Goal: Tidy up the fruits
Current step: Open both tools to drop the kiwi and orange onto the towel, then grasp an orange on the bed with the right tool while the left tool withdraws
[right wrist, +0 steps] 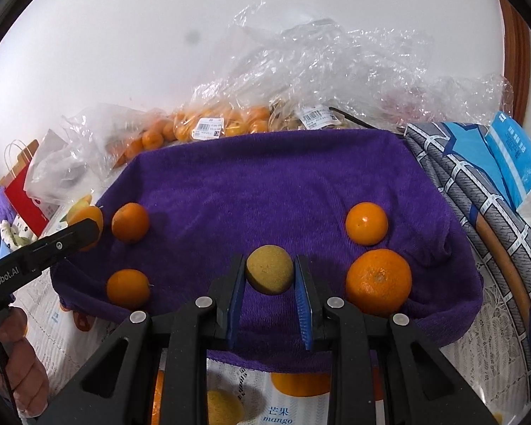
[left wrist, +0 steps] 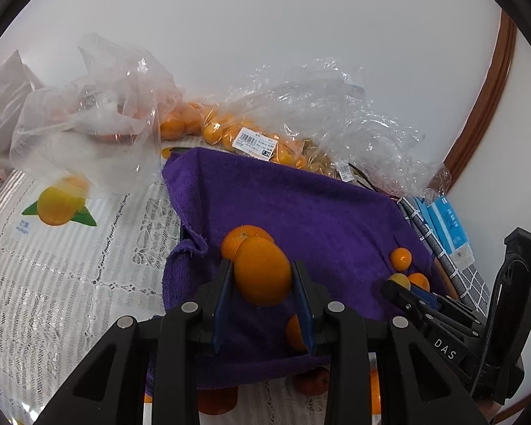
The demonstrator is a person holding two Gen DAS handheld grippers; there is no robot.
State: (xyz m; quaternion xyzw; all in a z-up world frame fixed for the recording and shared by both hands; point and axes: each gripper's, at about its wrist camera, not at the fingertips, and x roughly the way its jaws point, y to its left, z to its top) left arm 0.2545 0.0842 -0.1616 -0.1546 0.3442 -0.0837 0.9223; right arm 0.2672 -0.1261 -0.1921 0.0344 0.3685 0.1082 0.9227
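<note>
A purple towel (left wrist: 301,212) (right wrist: 283,184) lies on the table with fruit on it. My left gripper (left wrist: 263,276) is shut on an orange (left wrist: 263,271), held above the towel's left part; another orange (left wrist: 239,239) lies just behind it. My right gripper (right wrist: 269,276) is shut on a small yellow-brown round fruit (right wrist: 269,274) over the towel's front middle. In the right wrist view a large orange (right wrist: 378,281) and a smaller one (right wrist: 366,223) lie at the right, two oranges (right wrist: 130,222) (right wrist: 128,288) at the left. The right gripper also shows in the left wrist view (left wrist: 403,288).
Clear plastic bags of small oranges (left wrist: 230,131) (right wrist: 209,124) lie behind the towel against the white wall. An emptier bag (left wrist: 88,117) is at the left. A grey checked cloth (right wrist: 478,205) and blue packets (right wrist: 517,163) lie at the right. A lace tablecloth (left wrist: 70,265) covers the table.
</note>
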